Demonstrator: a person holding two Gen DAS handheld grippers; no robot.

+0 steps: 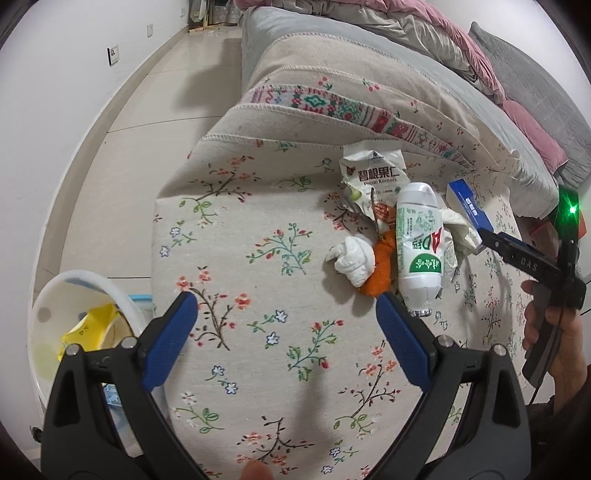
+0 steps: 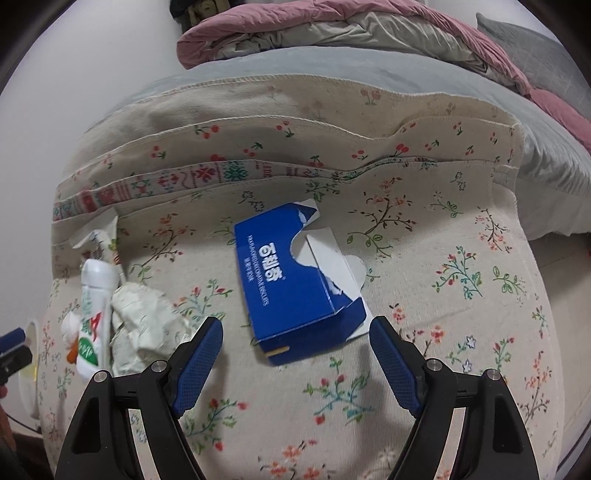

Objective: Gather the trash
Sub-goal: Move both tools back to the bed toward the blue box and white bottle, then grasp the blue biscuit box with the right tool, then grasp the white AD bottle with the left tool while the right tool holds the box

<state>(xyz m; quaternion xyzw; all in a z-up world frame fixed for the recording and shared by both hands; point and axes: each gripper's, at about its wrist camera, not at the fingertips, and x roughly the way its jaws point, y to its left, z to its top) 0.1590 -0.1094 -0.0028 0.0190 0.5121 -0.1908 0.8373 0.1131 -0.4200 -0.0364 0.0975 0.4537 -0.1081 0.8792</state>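
Observation:
A heap of trash lies on the floral cloth: a white plastic bottle (image 1: 419, 251) with green print, a pecan snack bag (image 1: 373, 177), a white tissue ball (image 1: 351, 262), orange peel (image 1: 382, 266) and crumpled paper (image 1: 454, 236). My left gripper (image 1: 286, 310) hovers open over bare cloth, its right pad near the bottle's cap. A torn blue biscuit box (image 2: 295, 284) lies just ahead of my right gripper (image 2: 295, 334), which stands open with the box's near end between its fingertips, no pad touching it. The bottle (image 2: 94, 317) and crumpled paper (image 2: 144, 325) lie to its left.
A white bin (image 1: 77, 317) holding a yellow wrapper stands on the tiled floor at the lower left. Behind the cloth-covered surface (image 2: 461, 350) is a sofa with grey cushions and a pink blanket (image 2: 332, 22). A hand (image 1: 554, 343) holds the right gripper's handle.

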